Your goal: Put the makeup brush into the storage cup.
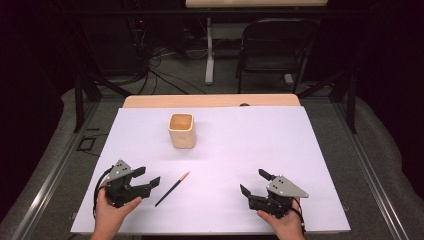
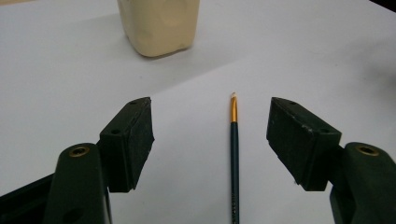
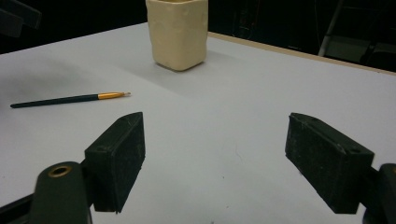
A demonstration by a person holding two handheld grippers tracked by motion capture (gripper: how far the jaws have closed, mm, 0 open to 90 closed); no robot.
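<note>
Low over table, left claw spread astride paintbrush — right claw spread, empty.

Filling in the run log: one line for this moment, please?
left gripper open, jaws either side of paintbrush | right gripper open, holding nothing | cup upright

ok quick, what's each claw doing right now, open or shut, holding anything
Left claw: open, holding nothing, paintbrush lying between its jaws.
Right claw: open, holding nothing.
</note>
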